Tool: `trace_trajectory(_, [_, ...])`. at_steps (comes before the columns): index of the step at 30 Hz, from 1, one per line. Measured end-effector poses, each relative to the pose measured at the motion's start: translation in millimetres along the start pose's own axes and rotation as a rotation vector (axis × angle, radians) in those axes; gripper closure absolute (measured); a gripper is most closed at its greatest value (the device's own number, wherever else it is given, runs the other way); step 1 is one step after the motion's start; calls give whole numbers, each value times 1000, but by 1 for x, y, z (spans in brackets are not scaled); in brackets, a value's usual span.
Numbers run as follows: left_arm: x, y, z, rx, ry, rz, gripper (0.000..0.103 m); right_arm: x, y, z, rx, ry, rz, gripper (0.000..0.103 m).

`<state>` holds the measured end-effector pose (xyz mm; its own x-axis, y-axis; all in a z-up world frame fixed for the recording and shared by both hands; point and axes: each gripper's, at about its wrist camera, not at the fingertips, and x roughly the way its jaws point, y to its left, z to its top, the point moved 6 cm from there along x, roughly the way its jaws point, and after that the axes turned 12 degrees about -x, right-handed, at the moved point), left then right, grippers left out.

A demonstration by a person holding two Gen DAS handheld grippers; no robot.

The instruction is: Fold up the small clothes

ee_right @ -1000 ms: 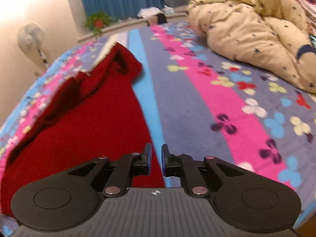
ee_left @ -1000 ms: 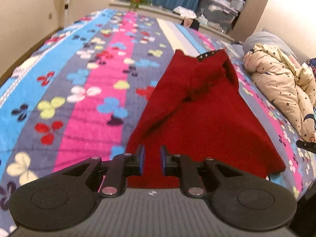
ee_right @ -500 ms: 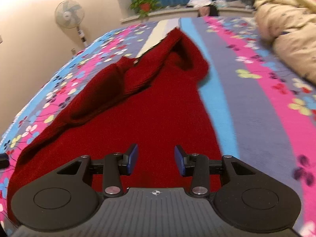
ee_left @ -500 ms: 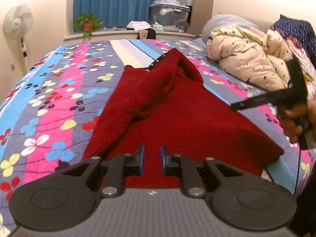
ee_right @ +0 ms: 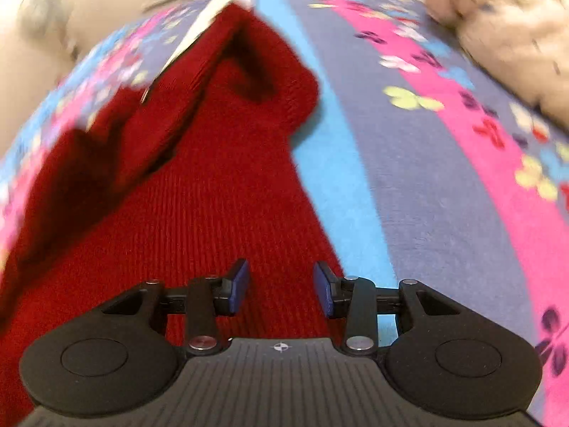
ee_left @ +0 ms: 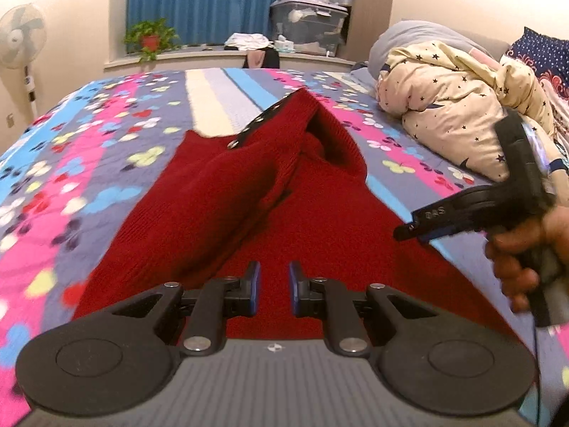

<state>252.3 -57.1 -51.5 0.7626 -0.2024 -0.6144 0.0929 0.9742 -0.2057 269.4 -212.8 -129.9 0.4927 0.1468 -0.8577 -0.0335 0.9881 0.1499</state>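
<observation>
A dark red knitted sweater (ee_left: 320, 242) lies spread on the flowered bedspread (ee_left: 89, 163), one sleeve folded across its front and the neck at the far end. My left gripper (ee_left: 274, 274) hovers over the near hem, its jaws almost together with nothing between them. In the left wrist view the right gripper (ee_left: 402, 235) comes in from the right, held by a hand (ee_left: 526, 249), over the sweater's right edge. The right wrist view, blurred, shows the sweater (ee_right: 213, 220) below my right gripper (ee_right: 281, 274), which is open and empty above the cloth's right side.
A cream star-print duvet (ee_left: 444, 106) is bunched at the right of the bed, also blurred in the right wrist view (ee_right: 498, 35). A standing fan (ee_left: 21, 35), a potted plant (ee_left: 149, 37) and a storage box (ee_left: 306, 21) stand beyond the bed's far end.
Both grippers swept sideways and sank toward the sweater's near hem. The right jaws went from nearly shut to open. The right gripper and its hand came into the left wrist view.
</observation>
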Motion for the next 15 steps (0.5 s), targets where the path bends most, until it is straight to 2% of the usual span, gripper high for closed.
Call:
trace_trajectory(2, [29,-14,13,5,3,9,86,1,0,1,5,9,4,61])
trace_trajectory(3, [44,-19,20,8,6,22,80,2,1,-1,4,17,9,61])
trace_trajectory(5, [78,-27,30,12,28,72,45,4,0,-2,7,31,23,60])
trace_trajectory(6, [95,-29,34,18,46,116,16,6,0,0,3,35,28,60])
trace_trajectory(7, [110,-28,38,32,52,173,10,5,2,-1,-2,37,34,60])
trace_trajectory(9, [133,-22,44,88,50,263,10,5,5,-1,-8,45,49,60])
trace_trajectory(11, [147,-6,53,138,60,337,19,9,4,1,-9,50,55,60])
trace_trajectory(12, [146,8,59,156,58,366,48,13,3,4,-10,52,55,60])
trace_trajectory(13, [143,24,67,173,68,400,82,14,4,5,-12,53,55,60])
trace_trajectory(15, [118,70,90,78,62,336,85,15,3,6,-16,53,55,60])
